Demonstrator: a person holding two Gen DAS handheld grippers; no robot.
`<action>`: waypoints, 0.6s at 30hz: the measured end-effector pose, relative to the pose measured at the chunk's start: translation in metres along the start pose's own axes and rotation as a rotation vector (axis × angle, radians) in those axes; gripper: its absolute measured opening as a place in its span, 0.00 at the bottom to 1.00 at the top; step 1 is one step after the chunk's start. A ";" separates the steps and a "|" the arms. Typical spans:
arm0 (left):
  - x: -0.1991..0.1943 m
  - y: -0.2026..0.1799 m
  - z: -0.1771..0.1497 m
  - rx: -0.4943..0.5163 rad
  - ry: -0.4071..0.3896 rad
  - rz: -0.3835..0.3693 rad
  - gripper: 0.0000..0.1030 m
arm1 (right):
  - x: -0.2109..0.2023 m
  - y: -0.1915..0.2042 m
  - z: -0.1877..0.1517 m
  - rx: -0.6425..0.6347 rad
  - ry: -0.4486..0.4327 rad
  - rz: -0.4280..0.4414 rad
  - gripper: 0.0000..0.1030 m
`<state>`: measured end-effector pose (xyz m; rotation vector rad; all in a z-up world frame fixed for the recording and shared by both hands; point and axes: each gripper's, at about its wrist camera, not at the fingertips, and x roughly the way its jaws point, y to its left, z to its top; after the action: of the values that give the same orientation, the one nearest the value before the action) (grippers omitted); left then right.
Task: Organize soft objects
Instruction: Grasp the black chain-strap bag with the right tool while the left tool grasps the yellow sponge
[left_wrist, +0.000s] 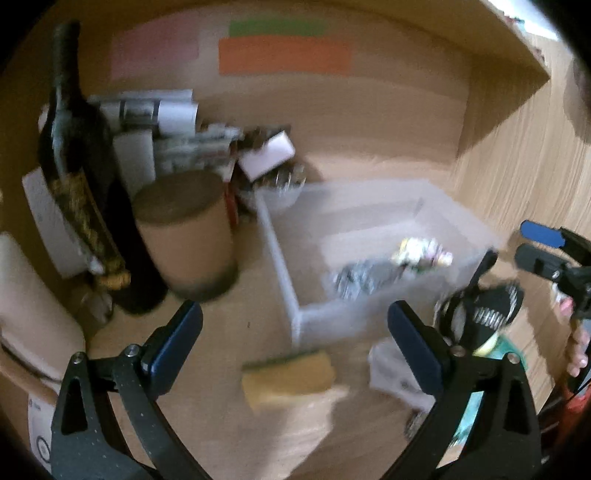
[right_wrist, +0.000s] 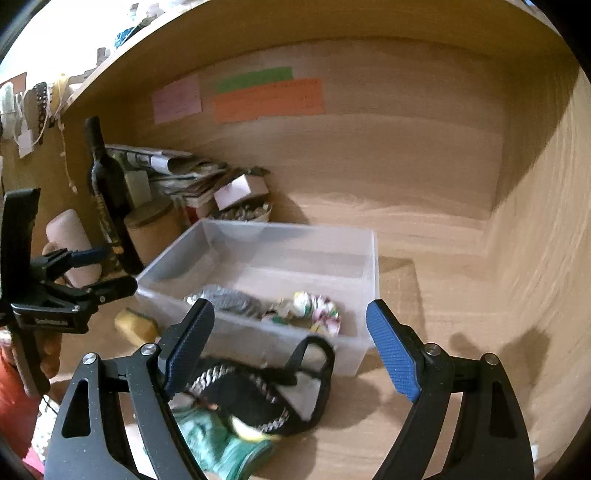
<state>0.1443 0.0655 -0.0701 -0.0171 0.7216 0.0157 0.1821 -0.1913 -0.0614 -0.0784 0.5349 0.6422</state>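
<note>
Soft objects are split between the desk and the bin, so the sorting is judged to be partway through, at a point between picks. Nearest the right gripper (right_wrist: 291, 354), whose jaws are spread wide with nothing between them, a black strappy item (right_wrist: 258, 391) is heaped on a teal cloth (right_wrist: 218, 443), both on the wooden desk (right_wrist: 461, 369) just in front of the bin's near wall. The left gripper (left_wrist: 295, 347) is likewise held wide open and empty, and a yellow sponge (left_wrist: 288, 376) with a green edge is seen lying on the desk between and just beyond its fingers; a pale crumpled cloth (left_wrist: 391, 369) lies to the right of the sponge.

Beyond these, the clear plastic bin (right_wrist: 369, 258) is seen to hold a grey patterned cloth (right_wrist: 229, 301) and a floral bundle (right_wrist: 317, 312) near its front wall, with the far half bare.

The next move is judged to be a descent of either claw onto its nearest item: the sponge for the left, the black heap for the right. A grip on the bulk, not a loose strap, would be called for, then a lift over the bin's rim.

Farther left, a cardboard cylinder (left_wrist: 184, 232), a dark bottle (left_wrist: 85, 166) and stacked papers (left_wrist: 166, 122) are crowded against the back wall and are best avoided.
</note>
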 end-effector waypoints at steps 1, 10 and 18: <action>0.001 0.001 -0.005 -0.001 0.012 0.005 0.99 | 0.000 0.001 -0.004 0.004 0.008 0.007 0.80; 0.026 0.002 -0.039 -0.005 0.149 -0.008 0.99 | 0.007 0.006 -0.036 0.061 0.085 0.070 0.80; 0.038 0.008 -0.048 -0.063 0.162 -0.022 0.90 | 0.014 0.003 -0.047 0.097 0.123 0.104 0.63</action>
<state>0.1415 0.0724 -0.1316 -0.0877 0.8829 0.0161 0.1685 -0.1917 -0.1091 0.0017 0.6911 0.7147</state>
